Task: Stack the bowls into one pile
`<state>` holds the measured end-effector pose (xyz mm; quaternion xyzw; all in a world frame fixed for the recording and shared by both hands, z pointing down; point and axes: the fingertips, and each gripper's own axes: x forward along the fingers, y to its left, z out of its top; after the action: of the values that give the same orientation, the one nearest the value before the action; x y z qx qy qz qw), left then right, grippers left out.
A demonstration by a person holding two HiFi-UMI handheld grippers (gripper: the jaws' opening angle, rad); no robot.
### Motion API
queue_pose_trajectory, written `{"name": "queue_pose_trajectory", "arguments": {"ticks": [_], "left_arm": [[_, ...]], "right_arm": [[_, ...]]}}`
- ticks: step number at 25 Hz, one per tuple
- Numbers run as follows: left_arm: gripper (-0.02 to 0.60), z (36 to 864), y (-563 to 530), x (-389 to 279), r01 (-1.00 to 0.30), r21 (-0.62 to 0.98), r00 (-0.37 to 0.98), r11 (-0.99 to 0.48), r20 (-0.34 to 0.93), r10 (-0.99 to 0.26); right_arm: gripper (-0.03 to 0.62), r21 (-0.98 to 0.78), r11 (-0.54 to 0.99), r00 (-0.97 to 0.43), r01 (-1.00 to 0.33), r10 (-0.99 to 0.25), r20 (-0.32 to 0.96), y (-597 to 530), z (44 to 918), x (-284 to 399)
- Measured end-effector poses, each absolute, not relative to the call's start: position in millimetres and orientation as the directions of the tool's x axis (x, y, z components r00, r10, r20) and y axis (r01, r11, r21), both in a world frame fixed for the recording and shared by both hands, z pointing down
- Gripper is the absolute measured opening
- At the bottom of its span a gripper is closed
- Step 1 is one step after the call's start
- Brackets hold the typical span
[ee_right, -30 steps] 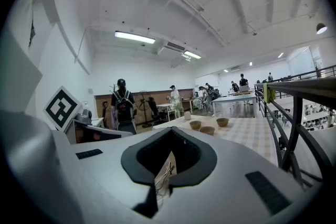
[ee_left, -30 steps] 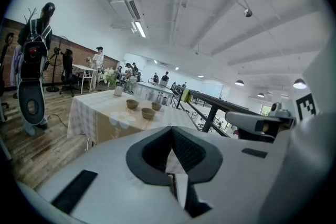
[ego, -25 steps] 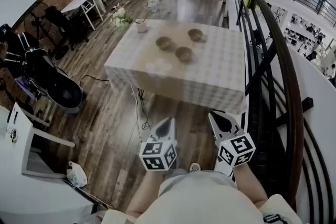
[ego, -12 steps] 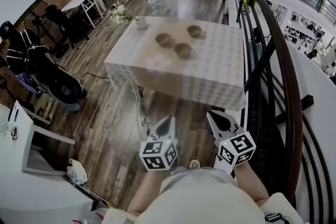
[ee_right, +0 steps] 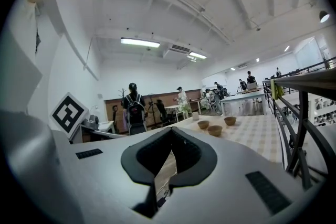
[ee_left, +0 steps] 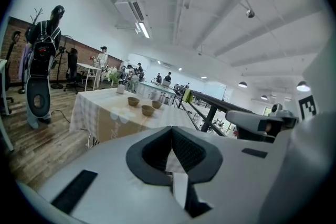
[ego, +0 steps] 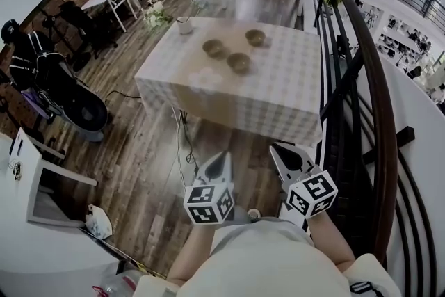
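Bowls (ego: 238,62) sit apart on the counter (ego: 278,104), upper centre. The left tool (ego: 220,160) and right tool (ego: 278,151), both pressed together and empty, should approach first, then spread.

Here's the table (ego: 264,97), draped in a pale checked cloth, standing on the wooden floor (ego: 149,163). Three brown bowls sit apart on its far half, none stacked: the far bowl (ego: 255,37) is nearest the far edge, the left bowl (ego: 213,47) is toward the left edge, and the near bowl (ego: 238,62) is closest to the table's middle. A white cup (ego: 184,25) occupies the far left corner.
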<state>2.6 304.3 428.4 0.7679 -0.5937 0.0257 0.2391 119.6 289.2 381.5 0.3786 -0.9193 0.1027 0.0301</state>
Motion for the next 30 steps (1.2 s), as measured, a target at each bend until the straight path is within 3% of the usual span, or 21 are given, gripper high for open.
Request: {"name": "queue_pose_trajectory", "arguments": {"ticks": [14,30], "left_arm": [[0.005,437,283,0,-0.926,0.345,0.278,-0.155,0.344,-0.897],[0.005,434,170,-31,-0.917,0.356,0.301,-0.179,0.323,-0.897]], "right_arm": [[0.000,-0.198,0.690,-0.717,-0.696,-0.680,0.151,263,391,121],[0.000,-0.169,0.679,-0.699,-0.714,-0.699,0.149,154,386,91]]}}
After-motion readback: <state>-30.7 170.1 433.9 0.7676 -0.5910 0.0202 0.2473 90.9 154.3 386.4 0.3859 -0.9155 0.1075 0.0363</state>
